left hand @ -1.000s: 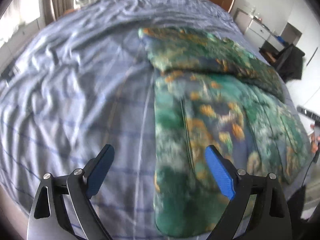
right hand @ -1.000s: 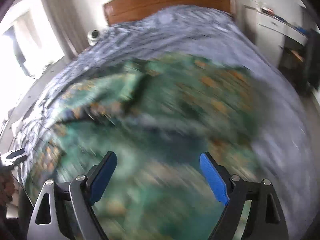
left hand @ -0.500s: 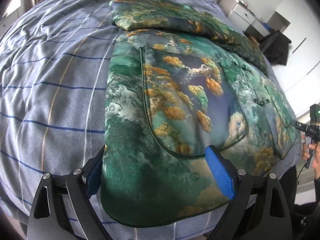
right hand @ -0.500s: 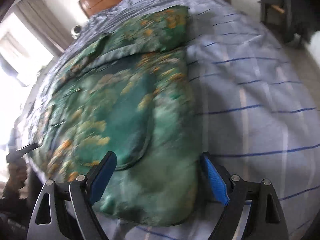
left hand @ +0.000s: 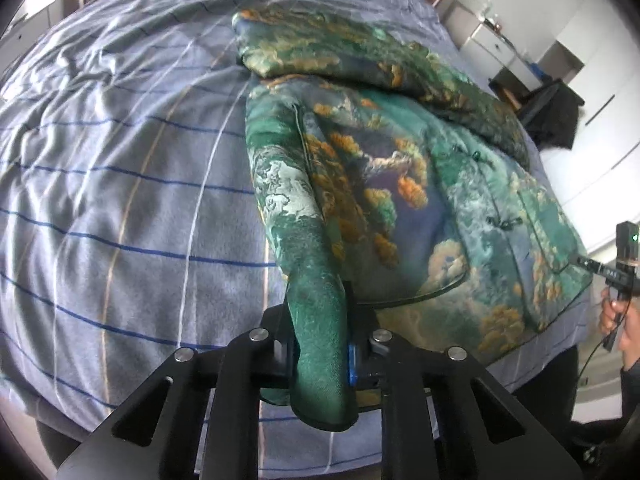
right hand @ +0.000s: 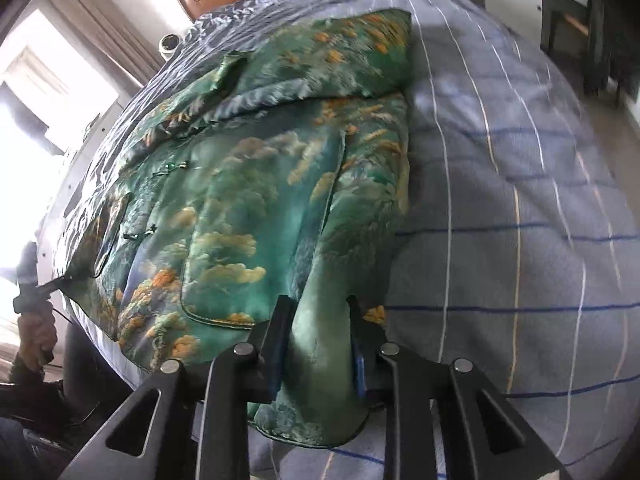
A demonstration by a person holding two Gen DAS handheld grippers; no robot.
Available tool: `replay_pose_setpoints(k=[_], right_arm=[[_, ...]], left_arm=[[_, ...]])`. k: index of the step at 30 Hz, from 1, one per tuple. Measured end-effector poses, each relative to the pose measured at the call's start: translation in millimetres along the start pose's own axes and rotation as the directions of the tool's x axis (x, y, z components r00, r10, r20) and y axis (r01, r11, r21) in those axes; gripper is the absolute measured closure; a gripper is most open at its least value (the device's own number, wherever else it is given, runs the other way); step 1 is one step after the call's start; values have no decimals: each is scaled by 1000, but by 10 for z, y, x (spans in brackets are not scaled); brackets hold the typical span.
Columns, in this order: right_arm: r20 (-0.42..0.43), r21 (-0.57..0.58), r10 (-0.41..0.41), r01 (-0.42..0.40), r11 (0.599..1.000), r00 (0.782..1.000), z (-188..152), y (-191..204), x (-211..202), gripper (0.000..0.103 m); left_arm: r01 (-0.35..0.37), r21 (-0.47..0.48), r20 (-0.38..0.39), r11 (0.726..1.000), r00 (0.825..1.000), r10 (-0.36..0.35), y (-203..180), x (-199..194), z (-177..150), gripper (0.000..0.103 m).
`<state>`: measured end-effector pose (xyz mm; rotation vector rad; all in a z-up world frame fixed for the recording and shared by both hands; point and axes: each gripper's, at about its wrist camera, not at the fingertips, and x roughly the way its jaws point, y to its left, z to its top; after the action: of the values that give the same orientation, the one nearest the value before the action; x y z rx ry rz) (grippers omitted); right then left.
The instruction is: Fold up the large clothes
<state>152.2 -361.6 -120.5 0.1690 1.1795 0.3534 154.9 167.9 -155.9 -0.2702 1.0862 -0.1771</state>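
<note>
Left tongs [left hand: 320, 344] and right tongs [right hand: 316, 344] close, pinching the jacket [left hand: 400, 184] hem; next we lift it toward the collar.

Left gripper [left hand: 320, 344] jaws, wide a second ago, closing on the green brocade jacket [left hand: 400, 184] hem corner at 6 o'clock, right gripper [right hand: 316, 340] jaws likewise closing on the opposite corner, fabric now bunched upward between each pair

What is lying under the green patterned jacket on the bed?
The green patterned jacket lies on a grey-blue striped bed cover, visible all around it. What is directly beneath the jacket is covered, so anything else there cannot be seen.
</note>
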Motion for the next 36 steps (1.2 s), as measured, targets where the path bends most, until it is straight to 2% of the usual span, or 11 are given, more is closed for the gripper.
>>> replay_pose_setpoints(k=[8, 18, 21, 24, 25, 26, 28, 30, 32, 35, 36], right_arm=[[37, -10, 9, -9, 1000, 999, 56, 66, -204, 80], [5, -9, 42, -42, 999, 999, -165, 153, -243, 80], [-8, 0, 29, -29, 1000, 1000, -267, 112, -194, 80], [6, 23, 13, -13, 1000, 1000, -243, 38, -93, 80], [8, 19, -1, 0, 1000, 1000, -245, 40, -66, 80], [12, 6, -17, 17, 1000, 1000, -250, 37, -31, 75], [10, -5, -43, 43, 999, 999, -251, 30, 21, 67], [-11, 7, -53, 53, 999, 999, -256, -14, 56, 42], [-22, 27, -51, 51, 998, 998, -285, -105, 56, 41], [-54, 58, -37, 40, 998, 998, -361, -179, 81, 41], [-62, 63, -26, 30, 998, 998, -385, -187, 86, 41]], left_arm=[[-3, 29, 44, 1000, 999, 2, -11, -283, 28, 88], [-66, 48, 0, 997, 998, 67, 140, -387, -168, 88], [-71, 25, -14, 997, 997, 71, 215, -260, -211, 87], [-119, 32, -34, 992, 992, 120, 228, -94, -207, 74], [-142, 40, -34, 989, 989, 143, 215, -67, -206, 64], [-163, 46, -28, 986, 986, 165, 201, -60, -212, 50], [-164, 43, -27, 985, 986, 166, 211, -58, -208, 39], [-153, 21, -41, 988, 987, 153, 243, -53, -223, 36], [-145, 4, -76, 989, 987, 144, 279, 5, -266, 33], [-147, 7, -118, 989, 982, 147, 274, 112, -309, 38], [-137, 9, -121, 991, 983, 137, 259, 121, -298, 61]])
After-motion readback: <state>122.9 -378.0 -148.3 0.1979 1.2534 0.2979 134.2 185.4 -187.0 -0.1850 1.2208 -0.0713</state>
